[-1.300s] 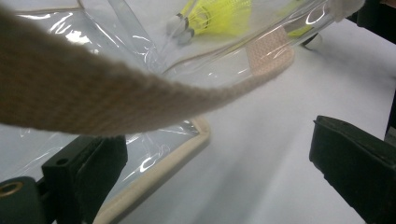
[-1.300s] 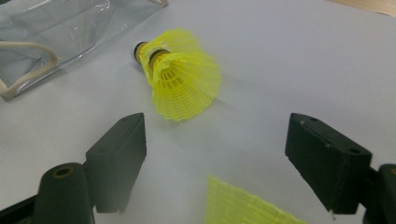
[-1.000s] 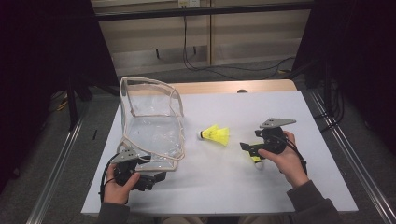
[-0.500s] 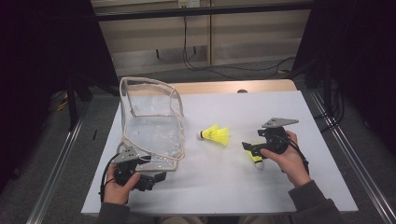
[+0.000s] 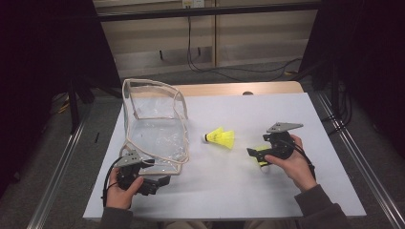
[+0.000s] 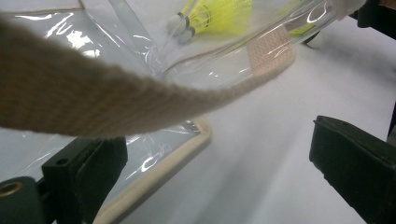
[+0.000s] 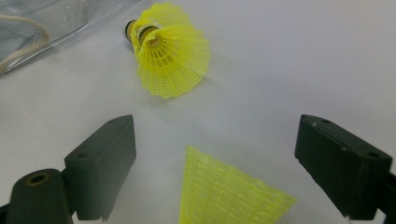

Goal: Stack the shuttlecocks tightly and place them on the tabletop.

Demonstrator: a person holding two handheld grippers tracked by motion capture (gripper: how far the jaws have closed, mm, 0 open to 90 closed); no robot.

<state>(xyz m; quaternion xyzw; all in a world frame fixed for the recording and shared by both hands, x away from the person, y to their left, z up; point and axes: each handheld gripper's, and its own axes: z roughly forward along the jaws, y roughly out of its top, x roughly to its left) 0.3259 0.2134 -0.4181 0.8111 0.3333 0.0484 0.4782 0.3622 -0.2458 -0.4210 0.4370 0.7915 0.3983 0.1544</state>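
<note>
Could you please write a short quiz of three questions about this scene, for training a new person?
1. True or false: the right gripper has its jaws closed on a shuttlecock.
2. Which thing lies between the clear bag and the right gripper? A. a tennis ball B. a yellow shuttlecock C. a cup
3. Fill in: the left gripper is at the bag's beige ____.

Key: 1. False; its jaws stand open around a second shuttlecock. 2. B. 3. strap.
</note>
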